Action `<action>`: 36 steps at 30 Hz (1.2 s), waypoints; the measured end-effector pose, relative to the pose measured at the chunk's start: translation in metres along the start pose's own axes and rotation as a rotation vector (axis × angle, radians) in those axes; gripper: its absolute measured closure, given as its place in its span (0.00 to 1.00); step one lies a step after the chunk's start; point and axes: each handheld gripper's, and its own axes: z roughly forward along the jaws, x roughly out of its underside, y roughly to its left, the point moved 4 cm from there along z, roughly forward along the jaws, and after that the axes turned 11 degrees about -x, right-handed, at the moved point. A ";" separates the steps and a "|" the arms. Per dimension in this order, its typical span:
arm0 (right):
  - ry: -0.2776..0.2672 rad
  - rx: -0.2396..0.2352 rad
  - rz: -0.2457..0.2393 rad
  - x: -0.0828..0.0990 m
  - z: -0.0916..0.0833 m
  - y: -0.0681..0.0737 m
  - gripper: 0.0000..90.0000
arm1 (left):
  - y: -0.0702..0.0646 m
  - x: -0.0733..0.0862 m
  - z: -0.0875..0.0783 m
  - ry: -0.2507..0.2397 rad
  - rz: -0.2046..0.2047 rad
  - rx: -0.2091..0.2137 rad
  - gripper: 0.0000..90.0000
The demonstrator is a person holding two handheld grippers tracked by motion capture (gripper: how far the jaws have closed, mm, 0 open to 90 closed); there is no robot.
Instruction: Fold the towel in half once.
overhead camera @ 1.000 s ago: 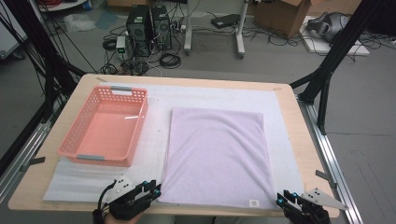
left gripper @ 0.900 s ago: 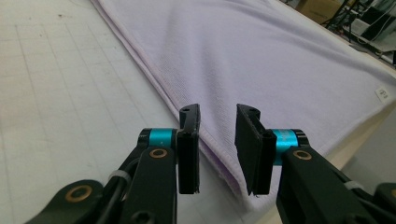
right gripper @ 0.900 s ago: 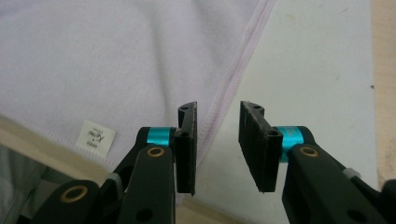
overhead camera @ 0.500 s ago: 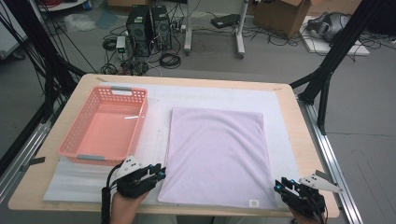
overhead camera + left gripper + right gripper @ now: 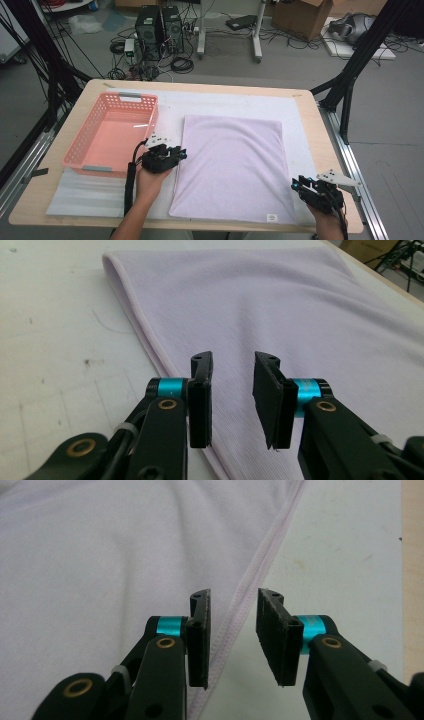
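At the left of the desk (image 5: pixel 60 212) stands a pink basket (image 5: pixel 112 135) on a white mat (image 5: pixel 220 102). Just beside its right wall, the left gripper (image 5: pixel 176 152) hovers over the left edge of the lilac towel (image 5: pixel 232 165). Its fingers (image 5: pixel 201 390) are apart, they have just been opening a little, and nothing is between them. The towel lies flat in the middle of the mat, with a small label (image 5: pixel 271 217) near its front right corner. At the right, the right gripper (image 5: pixel 298 184) is over the right hem of the towel. Its fingers (image 5: pixel 200 630) are also apart, not clamped on the cloth.
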 end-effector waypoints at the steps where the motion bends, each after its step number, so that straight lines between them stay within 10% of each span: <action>1: -0.001 0.000 0.000 -0.001 0.001 -0.001 0.74 | 0.001 -0.003 0.004 0.003 0.002 0.004 0.76; 12: 0.018 0.003 -0.005 -0.006 0.009 -0.014 0.73 | 0.018 -0.004 0.049 0.089 0.042 -0.100 0.70; 23: 0.035 0.011 -0.018 -0.013 0.020 -0.018 0.73 | 0.024 -0.004 0.054 0.082 0.048 -0.224 0.97; 36: 0.046 0.040 0.093 -0.056 0.079 -0.063 0.83 | 0.024 -0.001 0.053 0.081 0.048 -0.144 0.72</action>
